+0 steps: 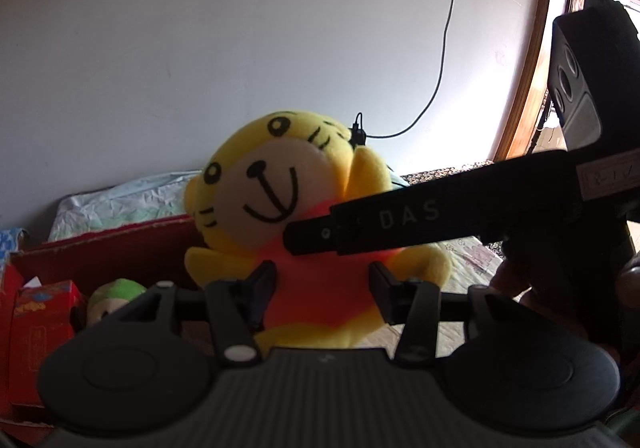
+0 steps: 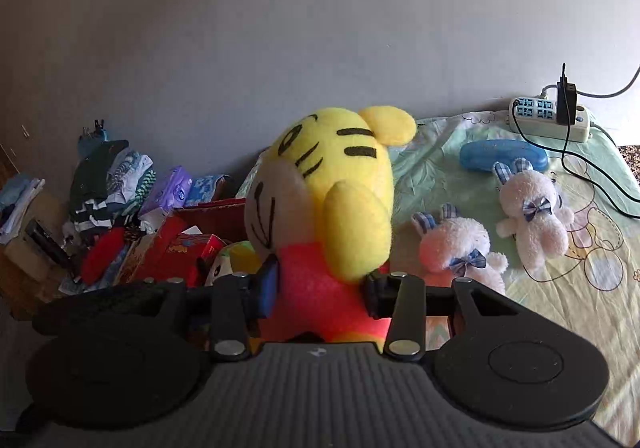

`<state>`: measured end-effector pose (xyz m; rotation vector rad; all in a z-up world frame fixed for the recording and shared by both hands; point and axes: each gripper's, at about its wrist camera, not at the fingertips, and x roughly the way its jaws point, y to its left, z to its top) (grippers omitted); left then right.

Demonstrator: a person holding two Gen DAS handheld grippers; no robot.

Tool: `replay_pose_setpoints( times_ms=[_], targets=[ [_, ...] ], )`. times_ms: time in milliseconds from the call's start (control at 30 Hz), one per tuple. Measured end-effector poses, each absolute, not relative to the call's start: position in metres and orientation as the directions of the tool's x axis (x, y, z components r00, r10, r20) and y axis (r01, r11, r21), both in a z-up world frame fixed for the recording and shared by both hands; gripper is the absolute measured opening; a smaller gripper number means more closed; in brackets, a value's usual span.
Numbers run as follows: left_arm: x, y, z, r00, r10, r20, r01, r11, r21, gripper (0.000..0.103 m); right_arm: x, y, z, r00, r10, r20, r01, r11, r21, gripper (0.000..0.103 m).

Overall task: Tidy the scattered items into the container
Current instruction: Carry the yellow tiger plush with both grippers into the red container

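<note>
A yellow tiger plush (image 1: pixel 280 184) in a red shirt is held up by both grippers. My left gripper (image 1: pixel 320 288) is shut on its red body from the front. My right gripper (image 2: pixel 320 288) is shut on the same body from the side, and its finger (image 1: pixel 400 224) crosses the left wrist view. The plush (image 2: pixel 332 184) hangs over the edge of a red cardboard box (image 1: pixel 112 248) that holds a green-capped plush (image 1: pixel 116 292) and red packets (image 2: pixel 176 248). Two white rabbit plushes (image 2: pixel 460 248) (image 2: pixel 532 208) lie on the bed to the right.
A blue case (image 2: pixel 500 154) and a power strip (image 2: pixel 548 118) with black cables lie on the patterned bedsheet (image 2: pixel 592 248). A pile of clothes and packets (image 2: pixel 112 184) sits at the left against the wall. A wooden door frame (image 1: pixel 532 88) stands at the right.
</note>
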<state>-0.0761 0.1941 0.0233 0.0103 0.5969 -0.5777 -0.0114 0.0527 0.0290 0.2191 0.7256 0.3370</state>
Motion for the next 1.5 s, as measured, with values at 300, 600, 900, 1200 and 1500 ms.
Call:
replay_pose_setpoints(
  times_ms=[300,600,900,1200,1500],
  targets=[
    [-0.046,0.243,-0.007,0.601,-0.588,-0.541,0.528,0.800,-0.283,0.051,0.008,0.114,0.017,0.713,0.155,-0.683,-0.140,0.987,0.078,0.042],
    [-0.025,0.268,-0.039,0.559,-0.557,-0.614,0.474,0.823,-0.314,0.048,0.028,0.151,-0.013,0.673,0.042,-0.738,-0.070,0.998,-0.007,0.039],
    [-0.018,0.279,-0.054,0.515,-0.587,-0.625,0.477,0.802,-0.360,0.045,0.027,0.149,-0.034,0.601,0.024,-0.799,-0.048,0.999,-0.006,0.041],
    [-0.008,0.260,-0.057,0.494,-0.579,-0.649,0.478,0.804,-0.354,0.045,0.016,0.120,-0.014,0.647,0.143,-0.749,-0.014,0.984,0.176,0.051],
    [0.002,0.238,-0.060,0.476,-0.567,-0.672,0.473,0.809,-0.348,0.045,0.032,0.109,-0.011,0.672,0.161,-0.723,0.020,0.972,0.235,0.035]
  ],
)
